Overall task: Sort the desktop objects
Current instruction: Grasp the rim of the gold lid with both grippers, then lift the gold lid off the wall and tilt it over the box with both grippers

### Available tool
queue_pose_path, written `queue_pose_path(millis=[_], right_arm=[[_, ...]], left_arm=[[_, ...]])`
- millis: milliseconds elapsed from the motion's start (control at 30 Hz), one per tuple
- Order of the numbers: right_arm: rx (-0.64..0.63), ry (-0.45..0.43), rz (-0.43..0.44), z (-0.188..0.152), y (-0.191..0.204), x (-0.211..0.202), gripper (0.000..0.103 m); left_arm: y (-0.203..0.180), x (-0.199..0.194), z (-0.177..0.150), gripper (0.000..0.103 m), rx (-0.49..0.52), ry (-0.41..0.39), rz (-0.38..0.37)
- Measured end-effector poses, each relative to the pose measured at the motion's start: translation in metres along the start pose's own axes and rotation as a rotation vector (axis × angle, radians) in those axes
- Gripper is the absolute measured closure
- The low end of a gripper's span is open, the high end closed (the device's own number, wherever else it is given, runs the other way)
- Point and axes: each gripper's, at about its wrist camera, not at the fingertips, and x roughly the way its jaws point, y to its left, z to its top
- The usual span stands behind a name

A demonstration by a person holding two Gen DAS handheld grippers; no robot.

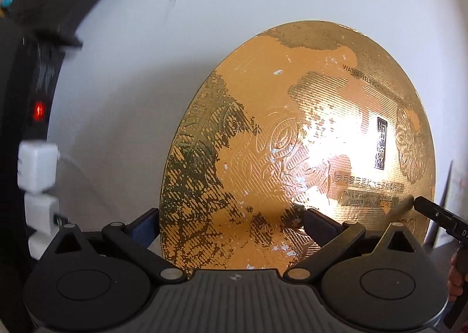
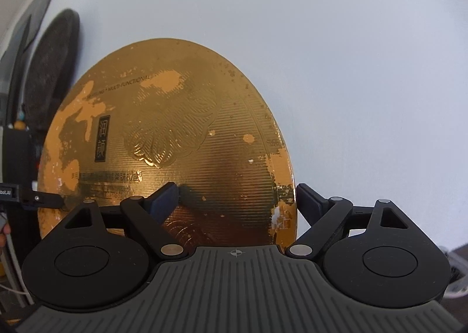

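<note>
We see a worn gold gift-box lid (image 1: 292, 140), embossed with a flower and printed with Chinese characters and "WATER FEELING · MULTI-FUNCTIONAL", standing upright against a white wall (image 1: 204, 25) and filling both views.

Left gripper (image 1: 231, 223): its fingers stand on either side of the lid's left edge, one finger in front of the gold face, the other (image 1: 144, 226) behind the rim. We cannot tell whether the pads are pressing on the lid.

Right gripper (image 2: 237, 200): its fingers sit across the lid's right edge in the same way, one (image 2: 165, 197) in front of the face, the other past the rim. Contact is again unclear.

A fingertip of the right gripper shows at the right edge of the left view, just in front of the lid's lower face.

At the left edge of the left view is a black power strip (image 1: 38, 93) with a red lit switch and white plugs (image 1: 36, 169).
</note>
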Motion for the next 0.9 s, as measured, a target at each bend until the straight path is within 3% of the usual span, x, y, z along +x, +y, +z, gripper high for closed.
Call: queue_pose_path(millis=[200, 467, 733, 900], right_arm=[[-0.061, -0.097, -0.037, 0.048, 0.011, -0.058, 0.015], [-0.05, -0.185, -0.09, 0.096, 0.011, -0.162, 0.015], [-0.03, -0.175, -0.117, 0.112, 0.011, -0.249, 0.015], [0.013, -0.118, -0.117, 0.11, 0.005, -0.299, 0.015]], left_arm=[[-0.034, -0.039, 0.017, 0.002, 0.003, -0.06, -0.061], [-0.085, -0.108, 0.034, 0.002, 0.025, -0.125, -0.139], [-0.121, -0.164, 0.037, 0.002, 0.028, -0.125, -0.184], [-0.137, -0.197, 0.022, 0.002, 0.031, -0.108, -0.176]])
